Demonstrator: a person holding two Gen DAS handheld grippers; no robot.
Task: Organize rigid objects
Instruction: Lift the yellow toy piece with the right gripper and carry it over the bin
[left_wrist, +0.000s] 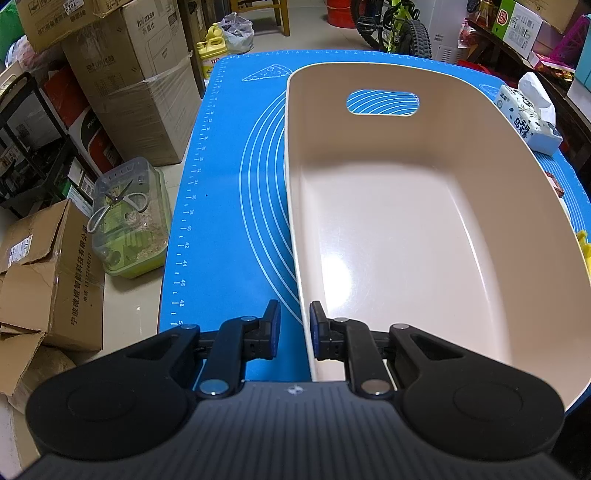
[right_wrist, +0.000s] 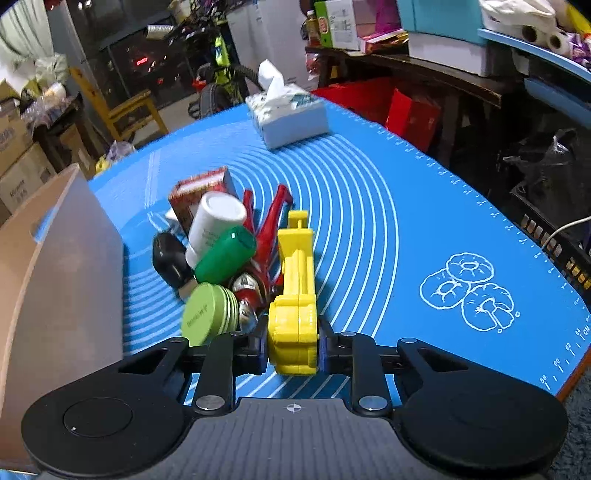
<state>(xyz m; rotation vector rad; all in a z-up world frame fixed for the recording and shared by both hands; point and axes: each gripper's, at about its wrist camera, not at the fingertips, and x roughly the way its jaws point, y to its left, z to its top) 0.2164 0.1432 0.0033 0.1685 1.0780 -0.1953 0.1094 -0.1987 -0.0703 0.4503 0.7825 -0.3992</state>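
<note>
progress: beige bin (left_wrist: 406, 221) on bench holds nothing yet | right gripper (right_wrist: 293, 345) jaws clamped on yellow toy (right_wrist: 295, 295) beside the bin | pile (right_wrist: 221, 254) unsorted | left gripper (left_wrist: 294, 332) jaws apart astride bin's near rim

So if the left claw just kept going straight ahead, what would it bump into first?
Probably the beige tub. The left claw is open and straddles the tub's near left wall, so going on it would slide along that wall toward the far end with the handle hole. Depth is hard to judge.
</note>
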